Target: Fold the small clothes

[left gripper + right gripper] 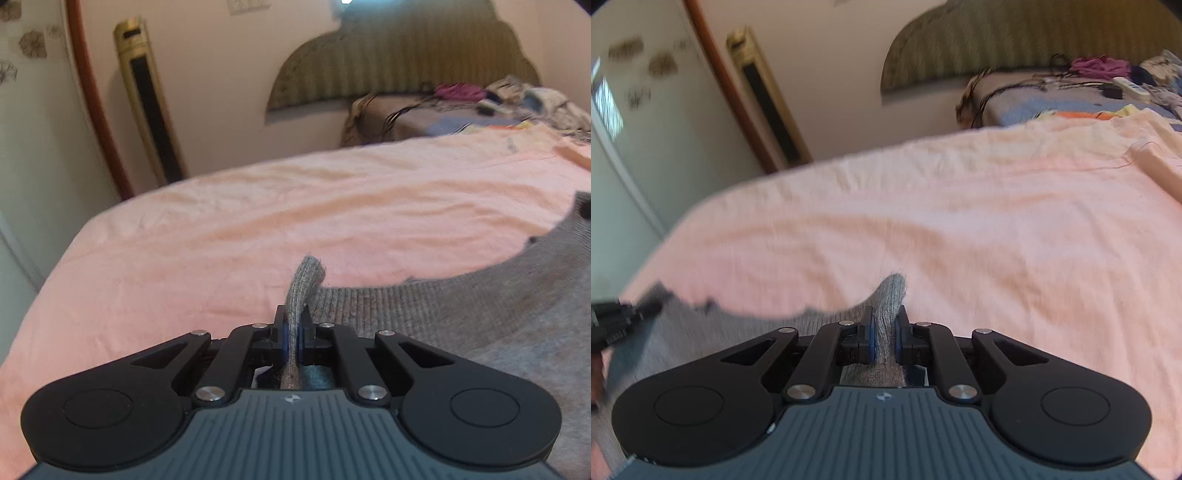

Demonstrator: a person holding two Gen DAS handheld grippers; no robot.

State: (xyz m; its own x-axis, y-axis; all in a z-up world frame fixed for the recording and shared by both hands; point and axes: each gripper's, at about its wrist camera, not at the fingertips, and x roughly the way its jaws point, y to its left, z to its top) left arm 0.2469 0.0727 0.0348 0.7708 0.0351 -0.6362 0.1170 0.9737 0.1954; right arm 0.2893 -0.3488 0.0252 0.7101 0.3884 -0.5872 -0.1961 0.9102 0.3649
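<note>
left gripper (292,334): jaws pinched tight on the ribbed hem of the grey sweater (480,317)
right gripper (884,338): clamped on the other hem corner, so I'd guess it's one grip per corner to fold it evenly
sweater: lying on the pink bedsheet (258,221), near edge
writing: none readable tbh, just a tiny logo on each gripper body

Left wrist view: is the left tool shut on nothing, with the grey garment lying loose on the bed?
No: the left tool is shut on a ribbed fold of the grey garment, which sticks up between its blue pads.
</note>
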